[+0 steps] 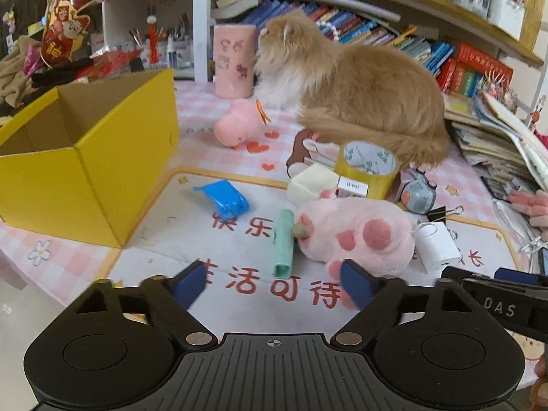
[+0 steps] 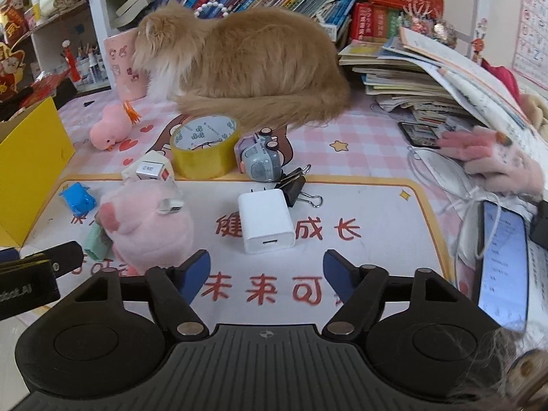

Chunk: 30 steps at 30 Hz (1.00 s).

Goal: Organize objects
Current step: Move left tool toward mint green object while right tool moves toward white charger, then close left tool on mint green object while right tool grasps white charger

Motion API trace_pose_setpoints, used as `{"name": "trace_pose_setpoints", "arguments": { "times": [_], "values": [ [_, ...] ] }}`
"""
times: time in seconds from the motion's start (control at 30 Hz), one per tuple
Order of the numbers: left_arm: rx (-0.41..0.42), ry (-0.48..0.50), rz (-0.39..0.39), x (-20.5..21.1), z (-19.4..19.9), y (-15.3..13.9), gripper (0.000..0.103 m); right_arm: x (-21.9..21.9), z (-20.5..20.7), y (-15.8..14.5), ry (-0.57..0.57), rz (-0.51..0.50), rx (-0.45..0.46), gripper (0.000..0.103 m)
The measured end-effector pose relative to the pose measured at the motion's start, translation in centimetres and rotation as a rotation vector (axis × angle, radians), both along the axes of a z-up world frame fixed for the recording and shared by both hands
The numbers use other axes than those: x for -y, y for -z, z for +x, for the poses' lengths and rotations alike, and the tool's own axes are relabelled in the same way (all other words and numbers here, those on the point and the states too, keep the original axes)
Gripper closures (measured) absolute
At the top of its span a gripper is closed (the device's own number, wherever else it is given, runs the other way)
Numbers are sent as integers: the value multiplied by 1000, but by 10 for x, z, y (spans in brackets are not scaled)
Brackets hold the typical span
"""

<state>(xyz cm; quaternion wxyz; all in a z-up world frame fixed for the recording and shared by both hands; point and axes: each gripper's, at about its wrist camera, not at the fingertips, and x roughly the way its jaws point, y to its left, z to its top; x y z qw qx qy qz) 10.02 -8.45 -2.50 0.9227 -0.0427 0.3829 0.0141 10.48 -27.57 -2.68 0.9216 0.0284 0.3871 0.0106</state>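
On the printed mat at the near edge of the table (image 1: 51, 267) lies the clutter to be sorted: a pink plush paw (image 1: 359, 236), a mint-green tube (image 1: 284, 246) touching its left side, and a blue toy (image 1: 226, 198) a little farther back toward the left. A white charger (image 2: 267, 222) sits on the mat to the right of the paw, with a black binder clip (image 2: 298, 185) touching its far corner. Behind these stand a roll of yellow tape (image 2: 205, 147) on its side, a small grey toy car (image 2: 260, 157) just beside it, and a cream cube (image 1: 313, 183) in front of the tape.

At the left stands an open yellow box (image 1: 85, 157), which looks empty as far as its inside shows; it is probably where the loose things are meant to go, so the sorting seems barely started.

The left gripper (image 1: 274, 282) hovers low over the mat with its jaws wide and nothing between them, lined up with the green tube and the paw, likely its nearest pick. The right gripper (image 2: 267, 270) also hangs with jaws wide and empty, facing the charger.

Farther back an orange cat (image 1: 352, 96) sits on the table near a pink plush chick (image 1: 239, 123) and a pink holder (image 1: 234, 61). It could get in the way of any reach toward the tape. A phone (image 2: 500, 260) lies at the far right.
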Motion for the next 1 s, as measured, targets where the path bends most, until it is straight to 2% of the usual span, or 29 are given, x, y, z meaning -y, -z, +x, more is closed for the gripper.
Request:
{"name": "trace_pose_setpoints", "arguments": {
  "times": [0.07, 0.13, 0.2, 0.27, 0.5, 0.6, 0.73, 0.83, 1.0],
  "values": [
    [-30, -5, -7, 3, 6, 4, 45, 6, 8, 3, -14, 15, -11, 39],
    [-40, -11, -16, 6, 9, 7, 48, 9, 15, 5, -24, 17, -20, 39],
    [-40, -16, 10, 11, 14, 10, 49, 12, 23, 8, -38, 15, -27, 39],
    [-44, -23, 40, 13, 21, 13, 55, 15, 32, 12, -49, 21, -37, 39],
    [-83, -50, 58, 12, 57, 24, 64, 18, 60, 20, -93, 31, -60, 41],
    [-101, -50, 59, 11, 65, 31, 71, 17, 71, 26, -114, 26, -70, 47],
    [-101, -39, 50, 12, 66, 33, 86, 13, 80, 32, -150, 30, -77, 62],
    [-99, -56, 35, 9, 62, 31, 86, 10, 79, 32, -163, 14, -65, 62],
    [-36, -75, 1, 2, 46, 10, 86, 18, 69, 20, -105, 45, -9, 62]
  ]
}}
